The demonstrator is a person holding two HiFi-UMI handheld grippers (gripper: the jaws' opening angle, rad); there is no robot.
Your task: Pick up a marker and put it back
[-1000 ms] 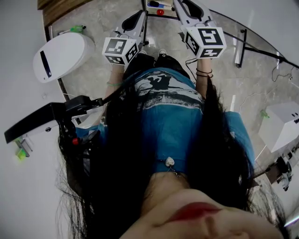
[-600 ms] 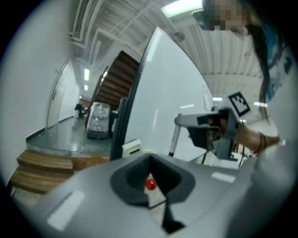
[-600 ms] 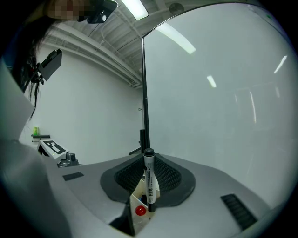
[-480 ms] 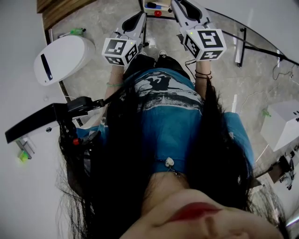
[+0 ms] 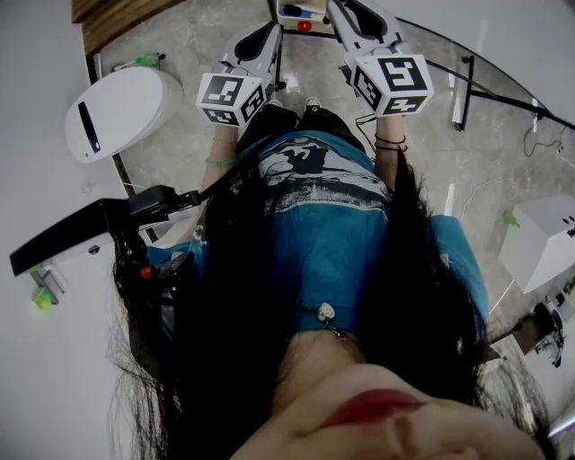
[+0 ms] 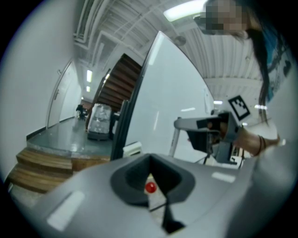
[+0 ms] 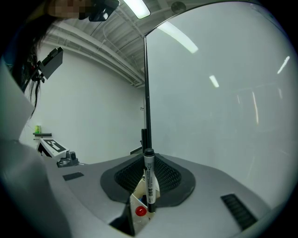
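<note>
A black-capped marker stands upright between the jaws of my right gripper, which is shut on its barrel. Just below it is a small white marker holder with a red dot on its face. In the head view that holder sits at the top edge, between the tips of the left gripper and the right gripper. My left gripper is shut with nothing in it, and the holder's red dot shows through the notch of its jaws.
A big white board on a black post rises right ahead. A white rounded device and a black arm stand at the left, a white box at the right. Wooden steps lie far left.
Almost nothing: the head view has shifted a little, and both grippers stay by the holder with the marker still in the right one.
</note>
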